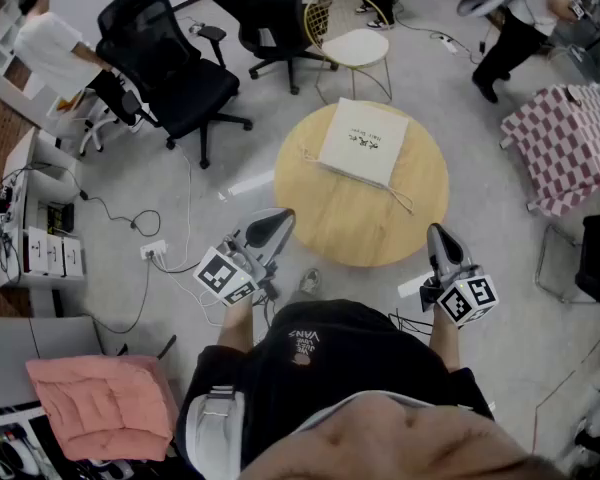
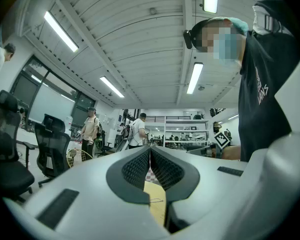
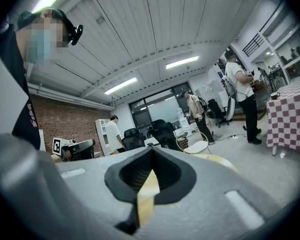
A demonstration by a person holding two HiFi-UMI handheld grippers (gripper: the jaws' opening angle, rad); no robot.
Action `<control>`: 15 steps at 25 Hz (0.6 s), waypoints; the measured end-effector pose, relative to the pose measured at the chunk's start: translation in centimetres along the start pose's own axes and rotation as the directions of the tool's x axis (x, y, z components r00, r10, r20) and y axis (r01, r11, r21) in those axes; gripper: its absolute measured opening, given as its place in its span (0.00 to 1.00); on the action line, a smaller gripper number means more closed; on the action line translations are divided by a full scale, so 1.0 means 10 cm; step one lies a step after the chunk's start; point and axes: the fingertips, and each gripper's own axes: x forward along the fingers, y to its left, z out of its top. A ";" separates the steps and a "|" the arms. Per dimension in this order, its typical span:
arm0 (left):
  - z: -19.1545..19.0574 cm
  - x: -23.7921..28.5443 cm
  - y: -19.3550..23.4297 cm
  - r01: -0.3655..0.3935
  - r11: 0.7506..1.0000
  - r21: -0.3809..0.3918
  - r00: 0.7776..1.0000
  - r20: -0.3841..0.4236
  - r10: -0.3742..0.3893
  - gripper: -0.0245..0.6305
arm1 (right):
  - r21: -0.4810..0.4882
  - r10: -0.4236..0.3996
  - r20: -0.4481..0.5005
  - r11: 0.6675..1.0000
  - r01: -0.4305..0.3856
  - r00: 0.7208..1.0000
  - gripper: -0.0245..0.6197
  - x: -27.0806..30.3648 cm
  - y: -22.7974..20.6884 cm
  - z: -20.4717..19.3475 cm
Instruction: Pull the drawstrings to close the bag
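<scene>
Head view, left hand-held gripper and right hand-held gripper level, both closed empty, bag ahead

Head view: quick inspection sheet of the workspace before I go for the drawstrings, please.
Surface: round wooden table, bare apart from the bag.
Job's things: cream bag lies flat on the table's far half; drawstrings trail loose on the wood at its left and right.
Clutter: nothing seen on the table.
Grippers: left gripper and right gripper both shut, empty, short of the table's near edge.
Cables: cable and power strip on the floor at left.
Surroundings: office chairs, wire chair, checked cloth, pink cushion, people.
</scene>
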 end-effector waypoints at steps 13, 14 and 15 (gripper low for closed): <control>-0.01 0.37 -0.04 -0.037 0.998 0.048 0.999 -0.008 0.037 0.03 | -0.018 0.109 0.039 0.994 -0.108 0.993 0.04 0.19 -0.19 0.25; -0.02 0.37 -0.06 -0.040 0.998 0.048 0.999 -0.007 0.041 0.03 | -0.011 0.119 0.057 0.993 -0.119 0.991 0.04 0.17 -0.19 0.27; -0.03 0.37 -0.08 -0.044 0.998 0.047 0.999 -0.007 0.044 0.03 | -0.007 0.127 0.073 0.992 -0.127 0.989 0.04 0.15 -0.19 0.29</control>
